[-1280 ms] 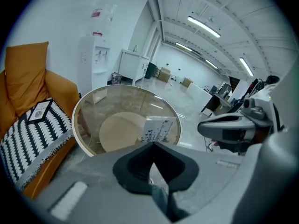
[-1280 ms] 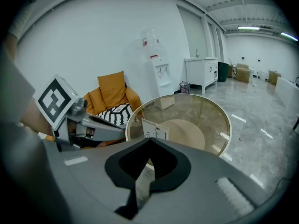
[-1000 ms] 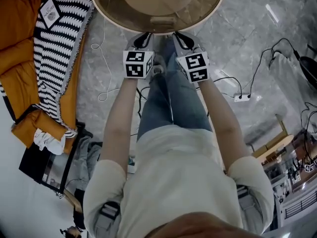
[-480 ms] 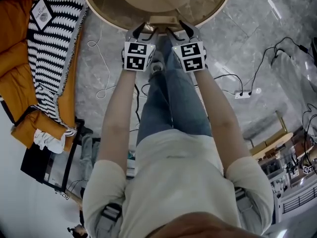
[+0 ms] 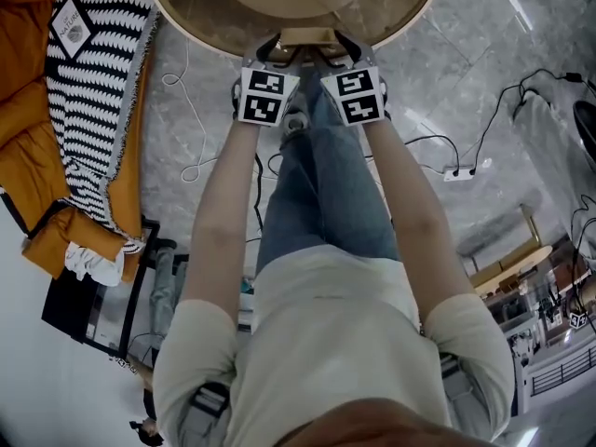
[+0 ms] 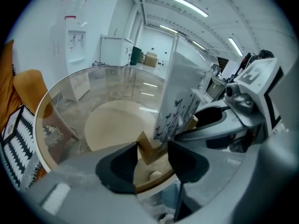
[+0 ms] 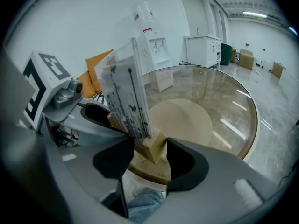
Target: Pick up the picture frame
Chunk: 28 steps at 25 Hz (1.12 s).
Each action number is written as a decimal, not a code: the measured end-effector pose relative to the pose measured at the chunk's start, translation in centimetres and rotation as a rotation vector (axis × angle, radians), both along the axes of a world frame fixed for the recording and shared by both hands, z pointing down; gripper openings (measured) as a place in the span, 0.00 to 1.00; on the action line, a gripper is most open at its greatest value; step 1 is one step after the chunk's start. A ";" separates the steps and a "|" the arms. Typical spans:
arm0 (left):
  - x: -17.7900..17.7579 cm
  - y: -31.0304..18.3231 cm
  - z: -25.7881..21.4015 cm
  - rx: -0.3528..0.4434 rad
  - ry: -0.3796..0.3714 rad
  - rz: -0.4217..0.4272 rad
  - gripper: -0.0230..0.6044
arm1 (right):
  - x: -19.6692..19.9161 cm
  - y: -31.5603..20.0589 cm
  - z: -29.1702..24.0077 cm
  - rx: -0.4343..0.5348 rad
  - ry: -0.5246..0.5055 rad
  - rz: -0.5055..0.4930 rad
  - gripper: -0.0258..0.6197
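Observation:
The picture frame is a clear panel (image 6: 180,99) with small dark prints, upright in a wooden base block (image 5: 307,37). It stands at the near edge of a round glass table (image 5: 396,7). My left gripper (image 5: 270,52) is at the block's left end and my right gripper (image 5: 346,48) at its right end. In the left gripper view the jaws (image 6: 153,161) have just been opening, with the block's end (image 6: 147,149) between them. In the right gripper view the jaws (image 7: 147,158) have also just been opening, with the other end (image 7: 153,146) between them. Neither pair presses on the block.
The table has a wooden rim and a round beige foot (image 6: 114,125) under the glass. An orange sofa with a black-and-white striped blanket (image 5: 93,82) is at the left. Cables and a power strip (image 5: 456,173) lie on the marble floor at the right. My legs are below the table edge.
Both grippers have moved forward and down to the table's near edge, and now flank the frame's wooden base. Their jaws have spread apart.

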<state>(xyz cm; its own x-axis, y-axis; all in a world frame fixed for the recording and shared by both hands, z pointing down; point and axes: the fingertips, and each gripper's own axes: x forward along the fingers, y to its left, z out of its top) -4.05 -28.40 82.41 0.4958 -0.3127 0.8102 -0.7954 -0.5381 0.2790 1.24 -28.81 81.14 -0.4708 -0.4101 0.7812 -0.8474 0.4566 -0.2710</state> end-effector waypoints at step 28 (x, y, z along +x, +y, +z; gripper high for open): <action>0.3 3.6 -13.9 0.119 0.078 -0.070 0.36 | 0.2 4.1 -13.6 0.138 0.018 0.054 0.36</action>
<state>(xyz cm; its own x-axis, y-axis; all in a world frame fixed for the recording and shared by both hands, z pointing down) -3.70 -24.80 68.51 0.5290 -0.4407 0.7252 -0.8108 -0.5148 0.2786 1.44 -24.74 67.50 -0.4317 -0.5380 0.7240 -0.8757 0.4423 -0.1935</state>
